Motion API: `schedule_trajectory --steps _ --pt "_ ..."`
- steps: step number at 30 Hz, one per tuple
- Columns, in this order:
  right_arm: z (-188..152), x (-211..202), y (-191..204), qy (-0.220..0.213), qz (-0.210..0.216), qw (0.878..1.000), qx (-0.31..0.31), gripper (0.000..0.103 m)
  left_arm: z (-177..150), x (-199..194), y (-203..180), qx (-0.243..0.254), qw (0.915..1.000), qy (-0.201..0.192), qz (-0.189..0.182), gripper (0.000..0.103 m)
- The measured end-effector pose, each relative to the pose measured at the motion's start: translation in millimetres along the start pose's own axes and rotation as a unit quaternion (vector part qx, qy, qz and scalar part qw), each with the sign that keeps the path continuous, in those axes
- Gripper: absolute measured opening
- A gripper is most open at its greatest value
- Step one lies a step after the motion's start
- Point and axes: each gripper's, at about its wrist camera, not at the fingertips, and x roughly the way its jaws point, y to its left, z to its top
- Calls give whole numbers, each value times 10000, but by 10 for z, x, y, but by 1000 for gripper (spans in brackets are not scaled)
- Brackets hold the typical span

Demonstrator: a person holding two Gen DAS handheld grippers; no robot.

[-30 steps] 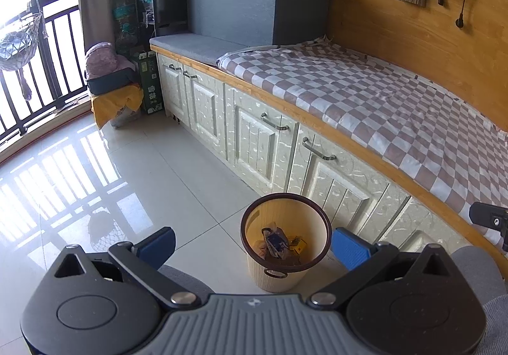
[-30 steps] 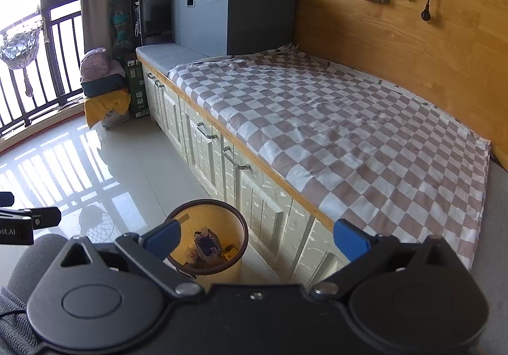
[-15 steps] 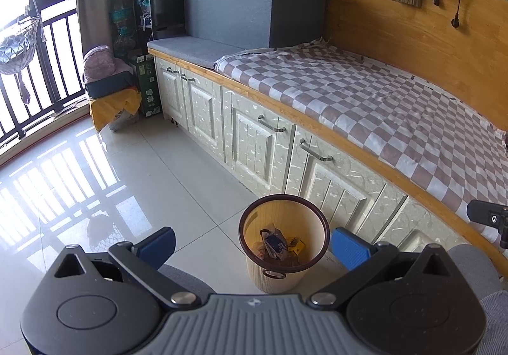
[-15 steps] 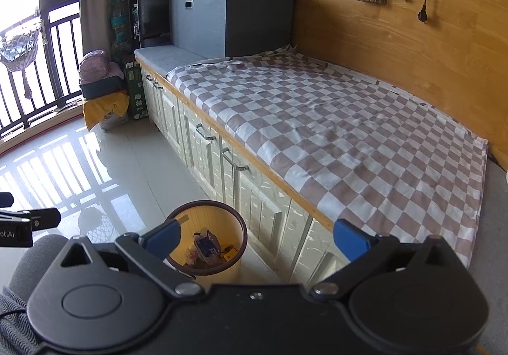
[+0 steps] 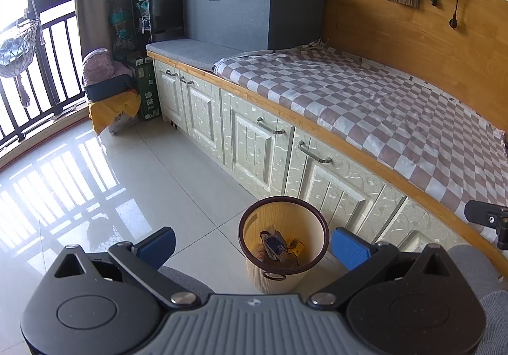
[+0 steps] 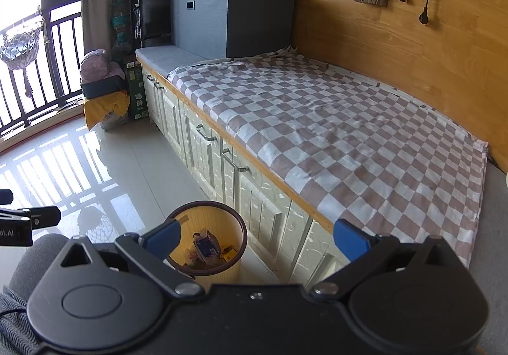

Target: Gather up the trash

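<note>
The bin [image 5: 283, 244] holding trash [image 5: 273, 246] stands on the floor [image 5: 133, 183] just beside the cabinets [image 5: 330, 183], open tile to its left. Left gripper [image 5: 252, 244] and right gripper [image 6: 257, 239] gape wide, empty. Since 1 second ago, views barely shifted.

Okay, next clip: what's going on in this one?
A person is holding a claw in each hand over a tiled floor, beside a bench covered with a checkered cloth. Both the left claw and the right claw are open and empty. A small bin stands by the cabinets with wrappers already in it. No loose trash shows on the cloth or floor.
</note>
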Motion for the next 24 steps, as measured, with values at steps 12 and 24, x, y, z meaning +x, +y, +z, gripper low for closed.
schedule_trajectory --steps 12,24 --pt "-2 -3 -2 -2 -1 10000 2 103 -8 2 -7 -3 10000 -7 7 103" --pt "-3 1 -3 -1 -1 10000 -4 103 -17 2 -18 -2 10000 -12 10 103"
